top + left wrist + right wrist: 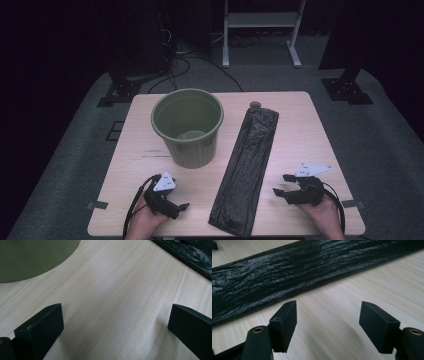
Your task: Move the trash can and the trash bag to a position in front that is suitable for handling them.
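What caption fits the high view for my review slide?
Green bin and folded black bag lie on a wooden table, with left gripper and right gripper open near the front edge.

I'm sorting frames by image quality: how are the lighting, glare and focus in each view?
High view: the table is lit while the room around it falls into darkness, and the picture is soft; the black bag shows little detail. Left gripper view: even light, the green bin blurred at the corner. Right gripper view: the bag's wrinkles catch glare, and the near jaws look slightly soft.
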A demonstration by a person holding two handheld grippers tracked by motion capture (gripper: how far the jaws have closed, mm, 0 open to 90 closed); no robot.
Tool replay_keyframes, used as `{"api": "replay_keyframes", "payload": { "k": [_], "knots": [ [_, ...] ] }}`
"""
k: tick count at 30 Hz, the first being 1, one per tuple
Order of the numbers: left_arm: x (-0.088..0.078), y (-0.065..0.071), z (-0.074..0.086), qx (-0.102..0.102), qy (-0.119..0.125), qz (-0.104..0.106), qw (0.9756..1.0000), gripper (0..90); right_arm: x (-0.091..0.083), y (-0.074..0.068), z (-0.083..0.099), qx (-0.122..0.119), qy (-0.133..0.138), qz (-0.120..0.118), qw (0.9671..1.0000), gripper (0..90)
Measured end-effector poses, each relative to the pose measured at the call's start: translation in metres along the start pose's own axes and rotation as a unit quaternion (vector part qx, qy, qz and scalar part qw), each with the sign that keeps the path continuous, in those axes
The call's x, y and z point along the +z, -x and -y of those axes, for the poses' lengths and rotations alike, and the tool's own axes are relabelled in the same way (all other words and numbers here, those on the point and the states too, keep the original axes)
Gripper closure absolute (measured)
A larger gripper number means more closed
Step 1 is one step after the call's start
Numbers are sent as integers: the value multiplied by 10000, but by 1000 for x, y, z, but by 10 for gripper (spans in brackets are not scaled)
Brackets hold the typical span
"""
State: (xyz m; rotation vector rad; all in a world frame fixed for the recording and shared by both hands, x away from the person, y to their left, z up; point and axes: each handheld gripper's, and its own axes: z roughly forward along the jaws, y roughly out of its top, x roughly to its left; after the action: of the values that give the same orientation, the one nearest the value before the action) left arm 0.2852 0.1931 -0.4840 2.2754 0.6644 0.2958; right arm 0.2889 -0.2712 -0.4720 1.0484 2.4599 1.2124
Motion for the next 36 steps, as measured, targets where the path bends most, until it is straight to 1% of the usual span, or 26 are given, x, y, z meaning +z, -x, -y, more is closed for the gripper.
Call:
{"api": "replay_keyframes", "payload": {
  "k": [3, 6, 9, 12, 14, 16, 22, 24, 27, 30, 31, 33, 35, 36],
  "knots": [
    [0, 0, 0, 0, 1, -1, 10000, 0, 6, -2, -6, -19, -33, -22, 10000, 333],
    [0, 0, 0, 3, 3, 2, 10000, 0, 13, -6, -12, -100, -25, -47, 9999, 362],
    [0, 0, 0, 5, 3, 4, 10000, 0, 21, -10, -17, -170, -26, -76, 9998, 372],
    [0, 0, 0, 9, 3, 5, 10000, 0, 27, -12, -21, -179, 35, -143, 9997, 376],
    [0, 0, 0, 10, 3, 9, 10000, 0, 30, -13, -22, -189, 40, -144, 9997, 376],
    [0, -1, 0, 13, 4, 9, 10000, 0, 34, -14, -24, -155, 45, -197, 9997, 376],
    [0, -1, 0, 17, 6, 9, 10000, 0, 46, -18, -27, -245, -30, -232, 9994, 376],
    [0, -1, 0, 18, 5, 9, 10000, 0, 51, -20, -28, -292, -104, -194, 9993, 389],
    [0, -1, 0, 18, 6, 8, 10000, 0, 52, -21, -28, -423, -133, -79, 9990, 472],
    [0, -1, 0, 17, 6, 9, 10000, 0, 51, -22, -27, -559, -150, 116, 9983, 612],
    [0, -1, 0, 17, 7, 9, 10000, 0, 50, -22, -27, -566, -158, 171, 9981, 658],
    [0, -1, 0, 16, 7, 9, 10000, 0, 49, -21, -27, -542, -172, 183, 9982, 761],
    [0, -1, 0, 17, 6, 8, 10000, 0, 48, -19, -26, -436, -180, 156, 9988, 868],
    [0, -1, 0, 16, 6, 9, 10000, 0, 47, -18, -26, -406, -183, 116, 9989, 893]
  ]
}}
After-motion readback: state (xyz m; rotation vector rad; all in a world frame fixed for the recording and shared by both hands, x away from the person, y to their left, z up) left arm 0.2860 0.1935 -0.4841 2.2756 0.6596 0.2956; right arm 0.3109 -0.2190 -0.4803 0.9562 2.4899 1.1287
